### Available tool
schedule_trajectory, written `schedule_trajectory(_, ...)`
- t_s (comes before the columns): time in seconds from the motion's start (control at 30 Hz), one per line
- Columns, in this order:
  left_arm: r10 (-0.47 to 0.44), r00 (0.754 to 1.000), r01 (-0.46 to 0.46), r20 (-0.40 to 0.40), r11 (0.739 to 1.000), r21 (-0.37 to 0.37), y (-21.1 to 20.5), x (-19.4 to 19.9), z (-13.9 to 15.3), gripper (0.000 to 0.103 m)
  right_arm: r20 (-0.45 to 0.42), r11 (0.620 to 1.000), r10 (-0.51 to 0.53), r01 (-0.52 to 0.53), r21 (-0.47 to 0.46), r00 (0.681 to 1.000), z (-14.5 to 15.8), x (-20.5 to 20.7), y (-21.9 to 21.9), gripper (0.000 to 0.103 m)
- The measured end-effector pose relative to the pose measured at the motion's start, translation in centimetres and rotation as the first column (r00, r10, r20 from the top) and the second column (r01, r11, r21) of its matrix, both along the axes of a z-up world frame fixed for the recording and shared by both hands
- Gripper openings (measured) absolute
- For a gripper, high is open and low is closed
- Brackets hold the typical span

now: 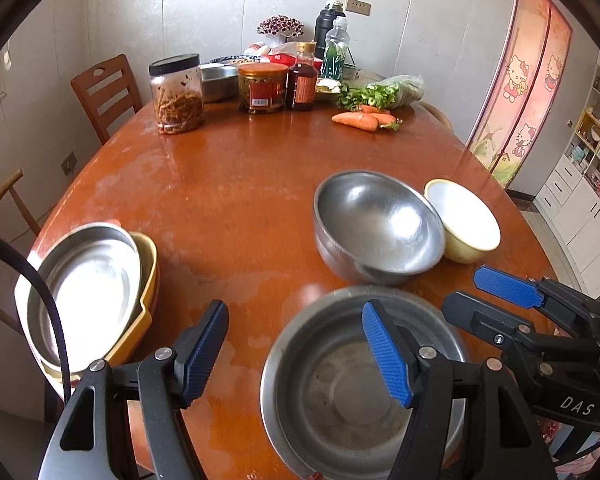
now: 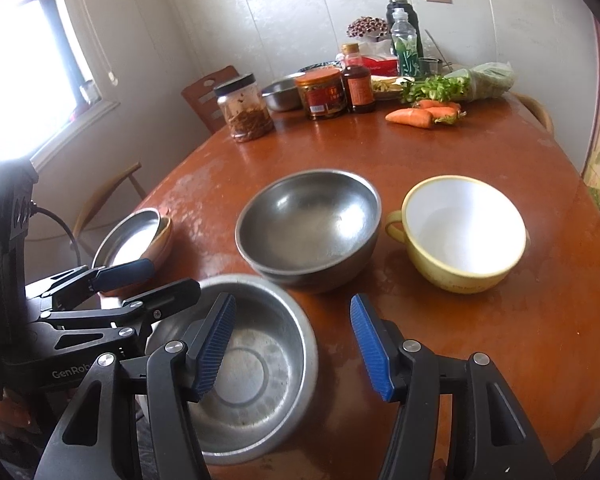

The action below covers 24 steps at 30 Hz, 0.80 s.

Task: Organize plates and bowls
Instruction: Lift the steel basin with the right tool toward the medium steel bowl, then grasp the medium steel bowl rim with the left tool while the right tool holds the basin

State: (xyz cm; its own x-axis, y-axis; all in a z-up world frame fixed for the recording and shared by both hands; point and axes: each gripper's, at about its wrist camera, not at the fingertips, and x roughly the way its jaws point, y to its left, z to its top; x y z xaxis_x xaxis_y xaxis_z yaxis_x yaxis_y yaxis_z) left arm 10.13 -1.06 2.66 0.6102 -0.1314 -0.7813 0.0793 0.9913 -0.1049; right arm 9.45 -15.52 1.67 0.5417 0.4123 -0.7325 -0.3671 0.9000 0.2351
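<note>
Both grippers hung released above the counter's (image 2: 500,340) near edge, nothing between the jaws: the left gripper (image 1: 296,354) and the right gripper (image 2: 294,346). Below them sat a shallow steel dish (image 2: 256,372). Just beyond it stood two nested steel bowls (image 2: 308,228), a yellow cup (image 2: 460,236) beside them. At the left edge a steel plate (image 1: 88,292) lay in a yellow dish (image 1: 150,276).

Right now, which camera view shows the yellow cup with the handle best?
The right wrist view: the yellow cup appears whole, handle and white inside visible. In the left wrist view the cup is partly hidden behind the steel bowls, handle unseen.
</note>
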Motion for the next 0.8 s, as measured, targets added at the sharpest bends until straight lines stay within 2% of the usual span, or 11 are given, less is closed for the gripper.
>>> schedule_trajectory(0.27, -0.009, 1.000, 0.009, 0.001, 1.000, -0.013, 0.5, 2.2, 0.7, 0.069, 0.007, 0.999, -0.037, 0.037, 0.022, 0.999, 0.6, 1.6, -0.1, 0.062)
schedule_trajectory(0.43, -0.019, 1.000, 0.019, -0.015, 1.000, -0.018, 0.5, 3.9, 0.6, 0.069, -0.023, 0.998, -0.060, 0.061, 0.025, 0.998, 0.2, 2.8, -0.1, 0.062)
schedule_trajectory(0.8, -0.045, 0.995, 0.045, -0.090, 0.999, -0.008, -0.7, 8.1, -1.6, 0.069, -0.090, 0.993, -0.108, 0.112, 0.041, 0.990, -1.5, 5.2, 0.1, 0.062)
